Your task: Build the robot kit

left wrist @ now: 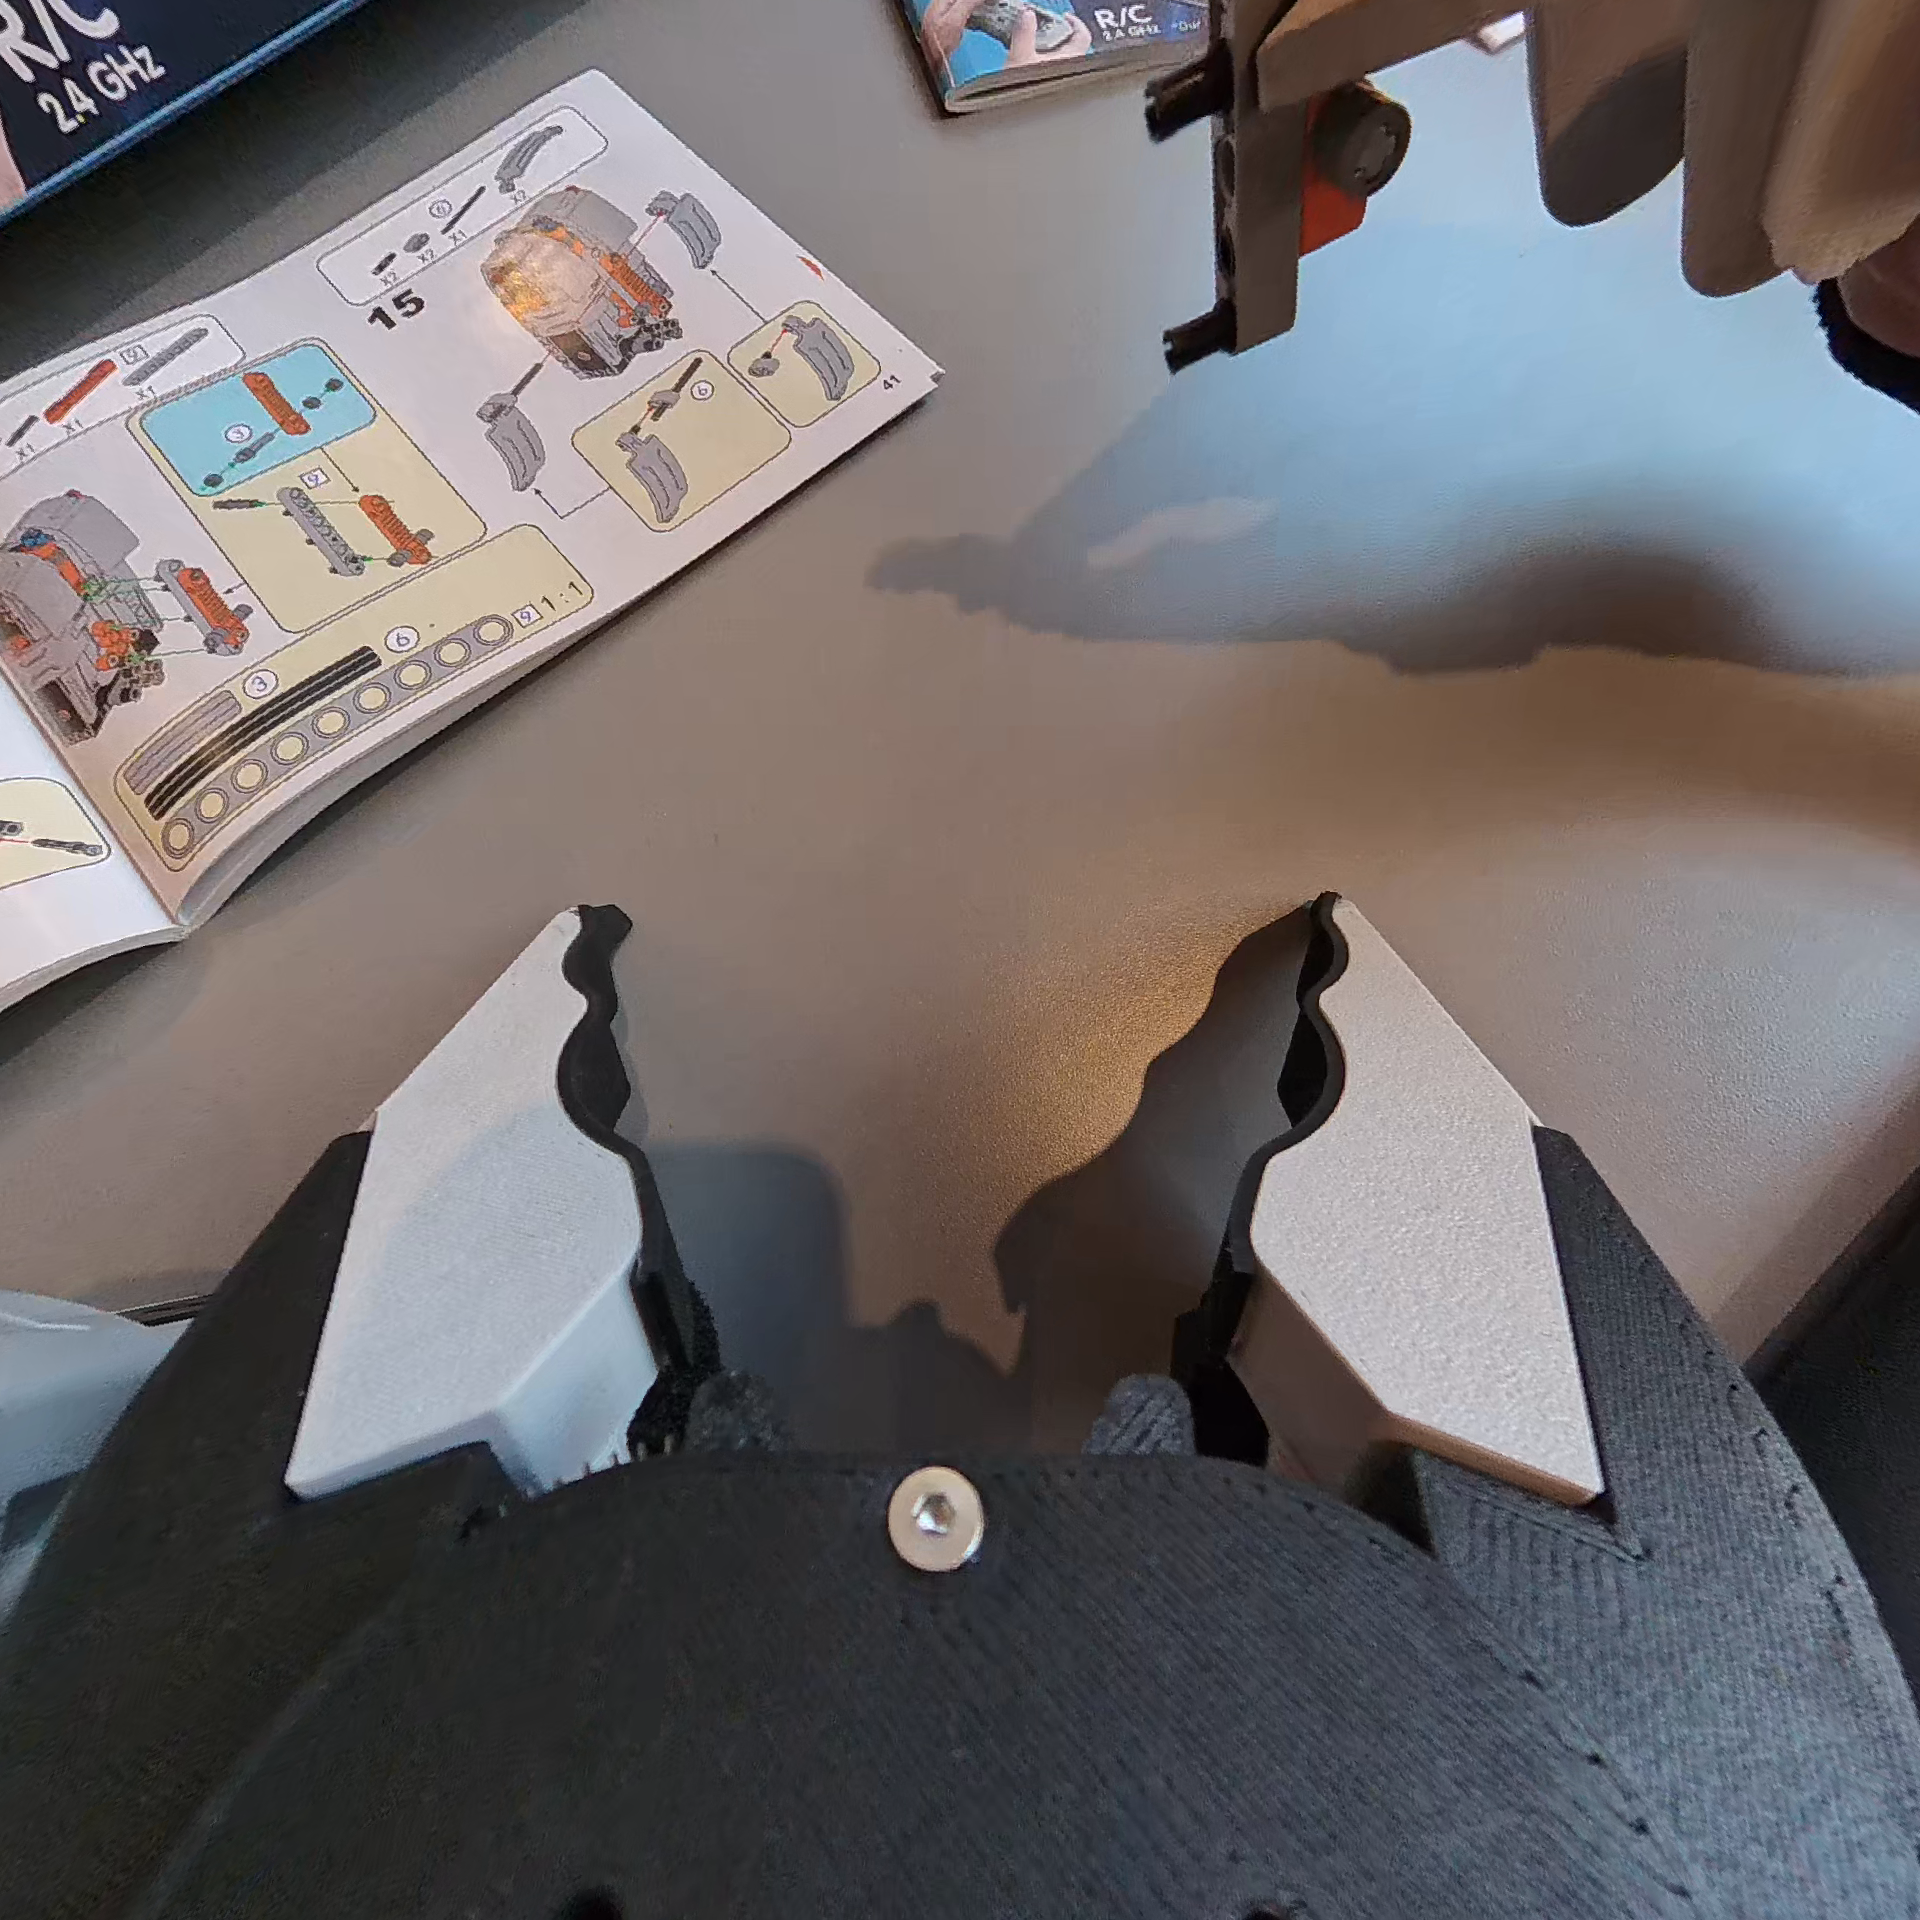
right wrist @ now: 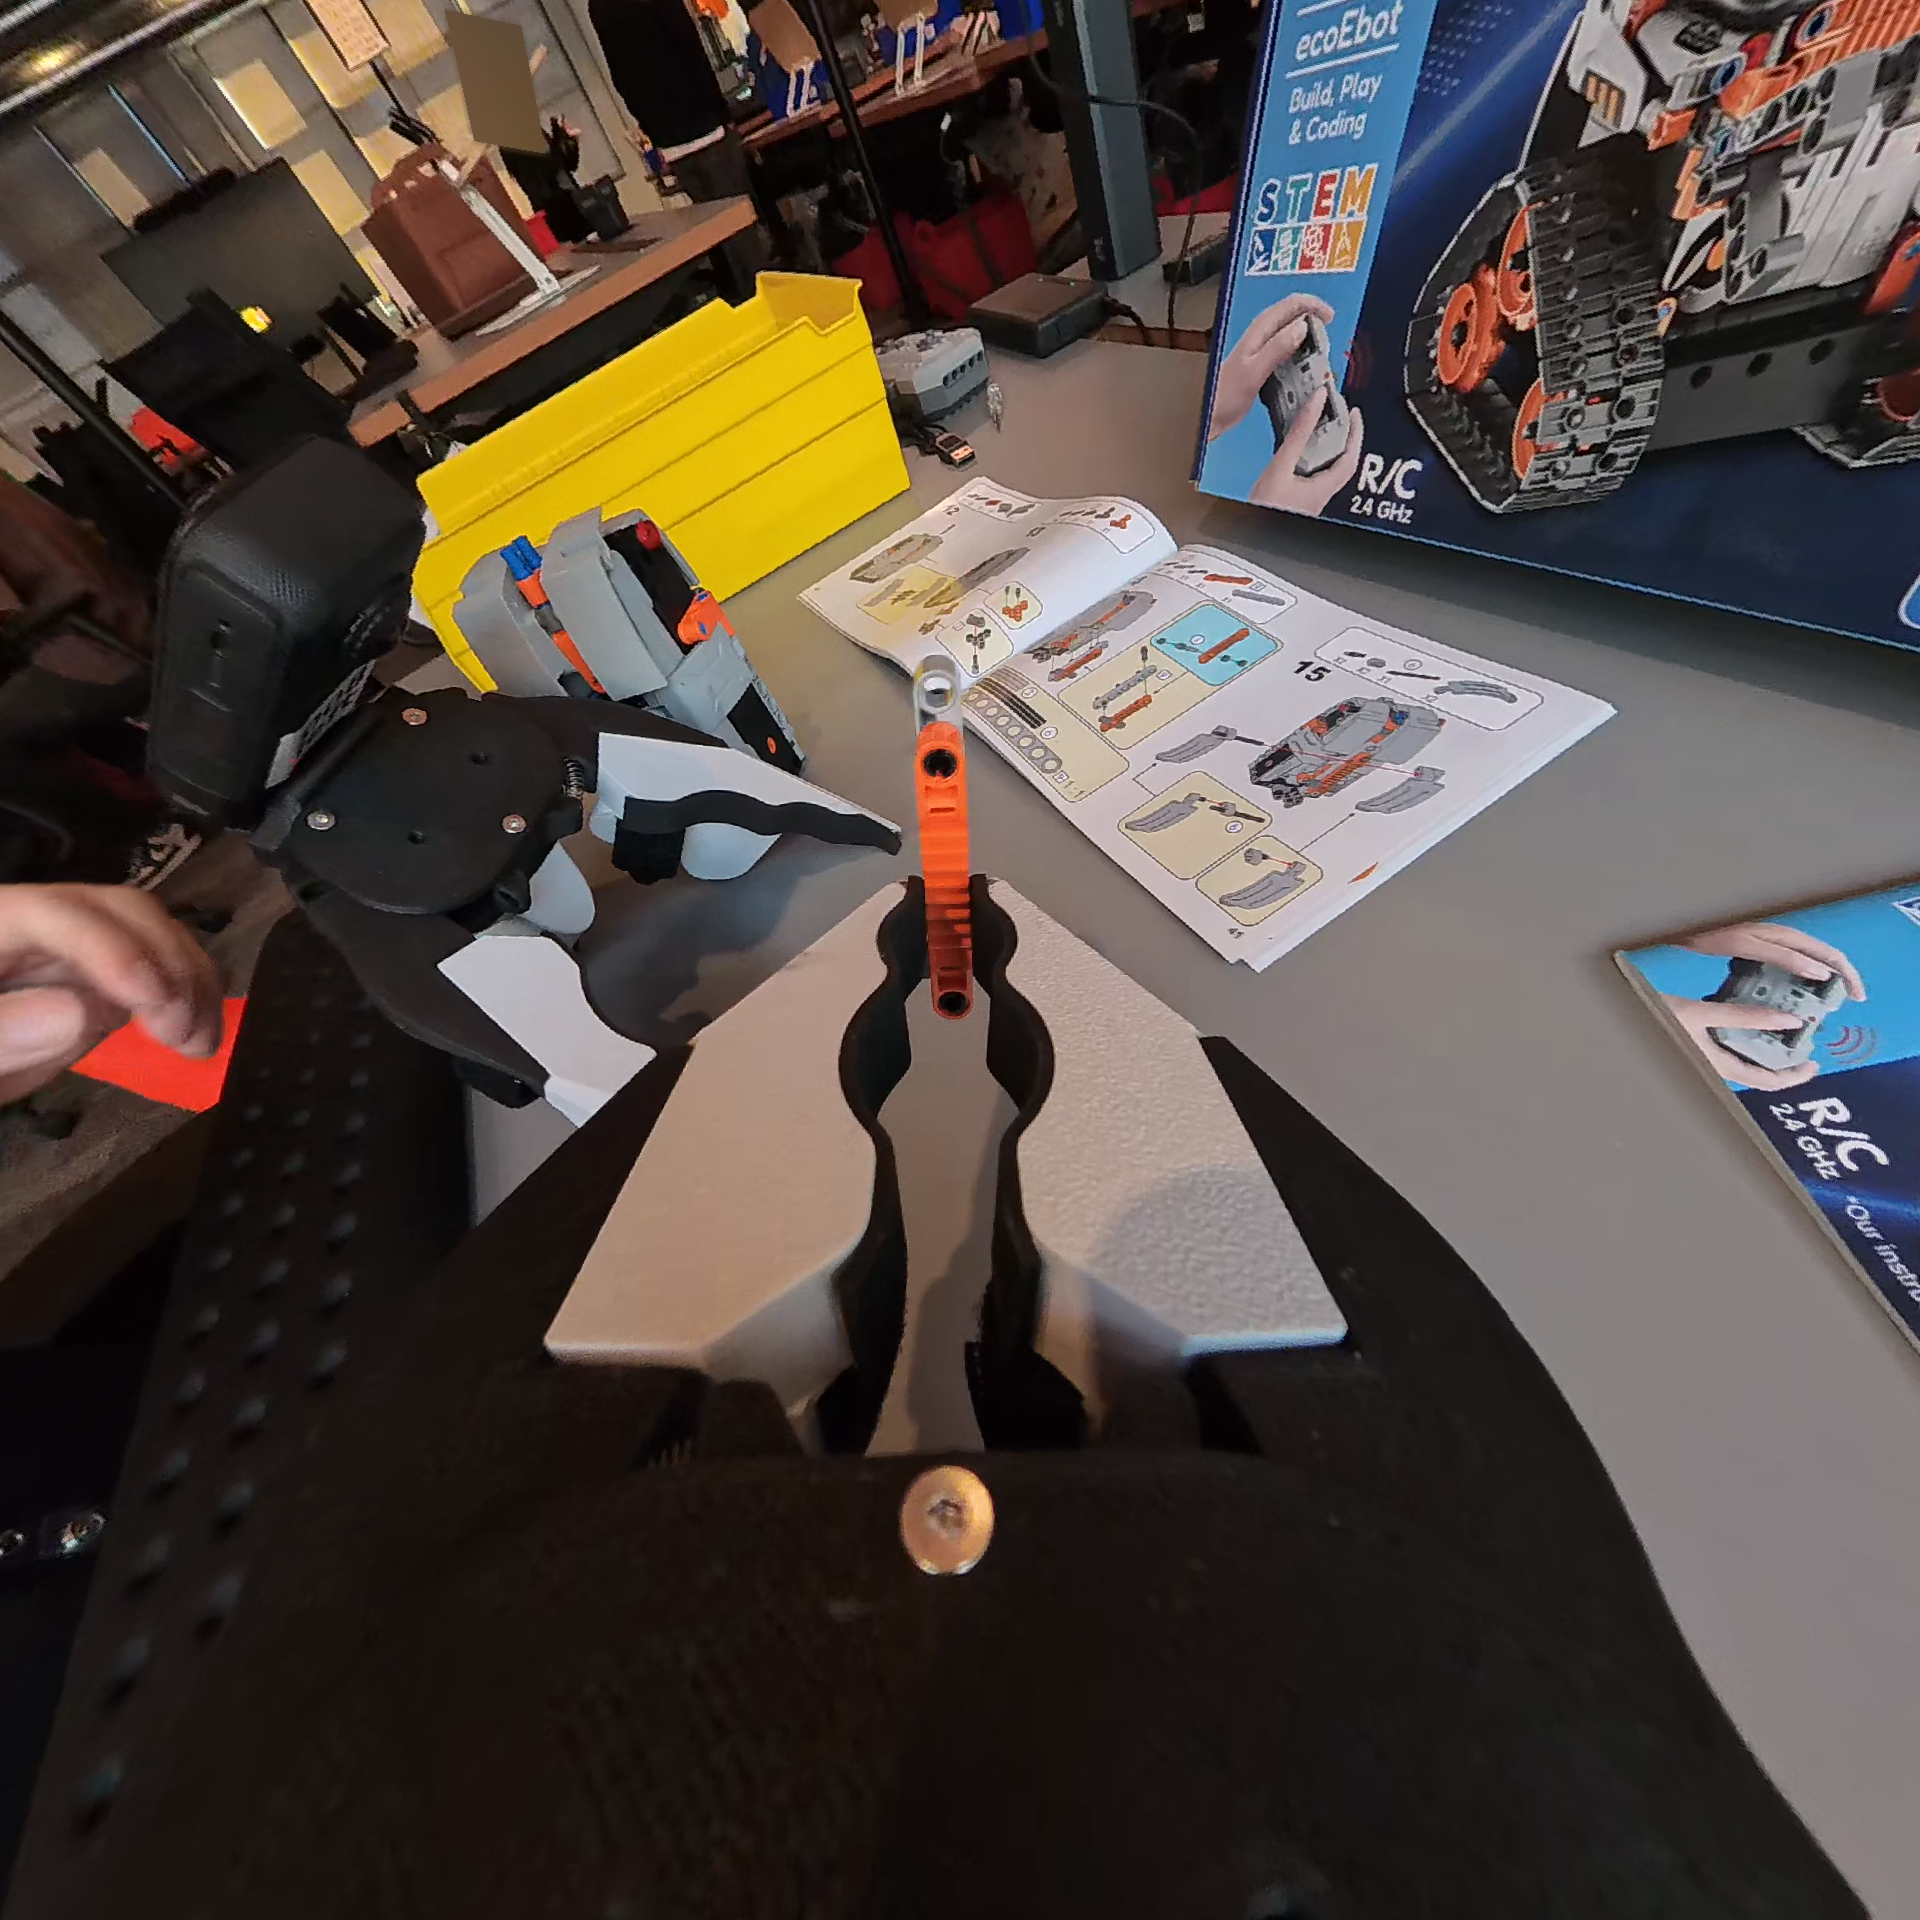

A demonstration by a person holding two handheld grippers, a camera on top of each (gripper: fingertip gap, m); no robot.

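1. Right gripper (right wrist: 948,894): fingers pressed together on an orange beam (right wrist: 943,831), pinched near its lower end. The beam's long axis runs straight out along the fingers, away from the camera; a grey beam (right wrist: 933,686) sits at its far tip.
2. In the left wrist view the same piece hangs at top right, held in the air above the table (left wrist: 935,790), long axis roughly vertical in that picture, black pins jutting from its side.
3. Left gripper (left wrist: 961,935): fingers spread wide, nothing between them, low over bare table. The held piece lies ahead and to the right of it, well apart.
4. From the right wrist view, the left gripper (right wrist: 727,831) sits just left of the orange beam, tips pointing toward it; it is the nearer of the two to the grey model (right wrist: 623,634).
5. The model stands behind the left gripper, against a yellow bin (right wrist: 707,436).
6. An open booklet (right wrist: 1195,707) lies ahead and right of the beam; a closed booklet (right wrist: 1808,1091) lies further right at the table's near side; a blue box (right wrist: 1558,260) stands behind.
7. Open room: bare table between the two grippers and before the booklet. The table edge passes at the lower right of the left wrist view.
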